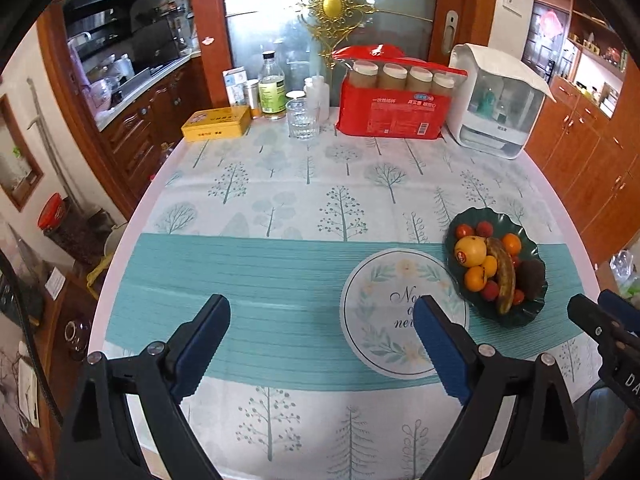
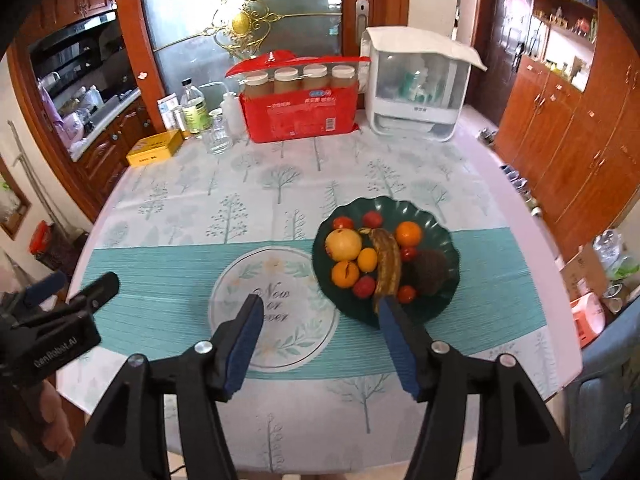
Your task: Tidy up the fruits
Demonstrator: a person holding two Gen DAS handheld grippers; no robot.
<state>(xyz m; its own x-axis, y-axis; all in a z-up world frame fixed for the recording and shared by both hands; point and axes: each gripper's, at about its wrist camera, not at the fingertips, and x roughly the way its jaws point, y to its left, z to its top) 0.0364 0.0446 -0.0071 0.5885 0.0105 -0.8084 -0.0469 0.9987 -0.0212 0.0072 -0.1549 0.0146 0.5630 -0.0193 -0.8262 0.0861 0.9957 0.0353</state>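
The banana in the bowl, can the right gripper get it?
Probably yes. The right gripper is open and empty just before the bowl, and the banana lies on top, uncovered.

The near tablecloth [image 1: 256, 280] lies bare; the fruit plate [image 2: 440, 216] and back-row red package [image 2: 300, 116] block passage.

A fruit plate [image 2: 448, 248] sits on the table [image 2: 500, 208], just right of a round placemat [image 2: 276, 308]. In the plate a banana [image 2: 387, 266] lies down the middle, a pear [image 2: 343, 244] and an orange [image 2: 345, 274] to its left, an avocado [image 2: 430, 266] to its right. Along the table's far edge stand, from left to right, a tin box [image 2: 156, 147], a bottle [image 2: 195, 110], a glass [image 2: 218, 136], a pack of paper cups [image 2: 300, 110] and a lidded container [image 2: 418, 88].
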